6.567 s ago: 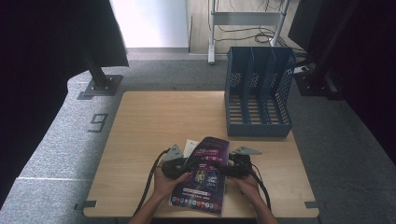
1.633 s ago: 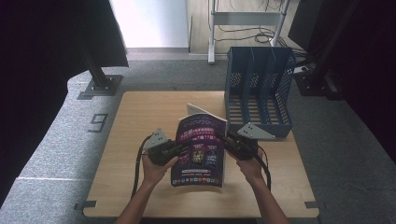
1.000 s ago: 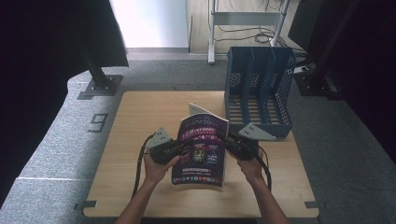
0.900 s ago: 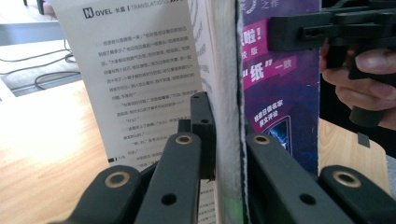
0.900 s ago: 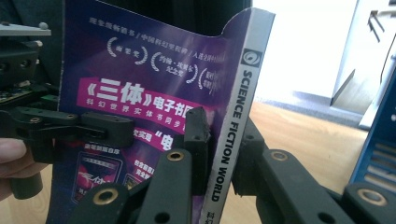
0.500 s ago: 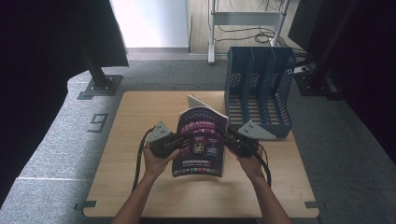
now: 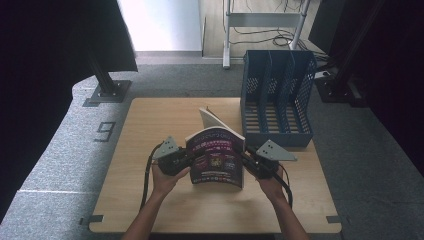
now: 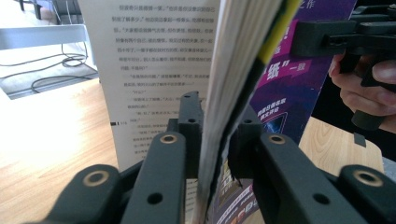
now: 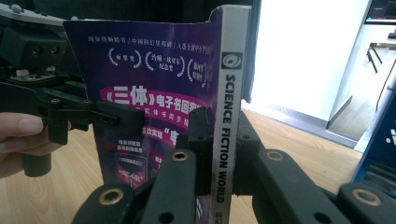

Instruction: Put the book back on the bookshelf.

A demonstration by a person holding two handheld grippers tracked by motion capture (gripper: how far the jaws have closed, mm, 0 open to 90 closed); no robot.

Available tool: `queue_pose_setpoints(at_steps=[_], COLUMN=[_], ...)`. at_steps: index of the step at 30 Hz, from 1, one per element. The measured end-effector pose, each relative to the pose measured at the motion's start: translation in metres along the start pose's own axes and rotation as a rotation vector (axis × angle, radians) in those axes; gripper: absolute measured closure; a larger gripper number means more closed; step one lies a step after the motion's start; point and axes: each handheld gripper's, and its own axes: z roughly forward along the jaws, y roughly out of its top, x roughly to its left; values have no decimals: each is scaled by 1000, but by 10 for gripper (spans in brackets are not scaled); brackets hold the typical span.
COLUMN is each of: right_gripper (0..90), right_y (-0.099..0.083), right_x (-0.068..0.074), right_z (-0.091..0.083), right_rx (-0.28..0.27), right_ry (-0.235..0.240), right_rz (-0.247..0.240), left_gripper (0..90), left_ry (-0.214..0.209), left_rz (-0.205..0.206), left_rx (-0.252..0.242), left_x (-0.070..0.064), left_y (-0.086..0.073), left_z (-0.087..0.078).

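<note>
Magazine [image 7: 216,157] stands upright near the counter's [image 7: 150,125] centre, purple cover facing the person, one inner page fanned open behind it. Left gripper [image 7: 186,159] is clenched on the page edge at the magazine's 9 o'clock side; its own view shows both jaws pressed against the leaves. Right gripper [image 7: 246,159] is clenched on the spine at 3 o'clock, lettered "SCIENCE FICTION WORLD". Blue file rack [image 7: 276,100] stands at the magazine's 1 o'clock, apart.

Magazine [image 8: 243,70] top cut off (left gripper view).
</note>
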Motion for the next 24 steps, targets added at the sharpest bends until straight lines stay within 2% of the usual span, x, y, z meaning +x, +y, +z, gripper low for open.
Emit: queue_pose_setpoints(at_steps=[6,11,21,24], right_gripper=[810,808,805,807], right_y=[-4,-6,-10,-10], right_x=[-3,-3,0,1], right_z=[-5,-7,-15,-16], right_rx=[-9,-17,-26,-17], right_ry=[3,11,37,33], right_rz=[9,7,-8,-38], left_gripper=[651,619,549,539], left_ry=[37,54,50,48], left_rz=[-12,-36,-64,-69], left_rx=[11,17,32,26], left_x=[6,12,16,17], left_y=[-4,-8,-14,-13], left_z=[-1,0,5,6])
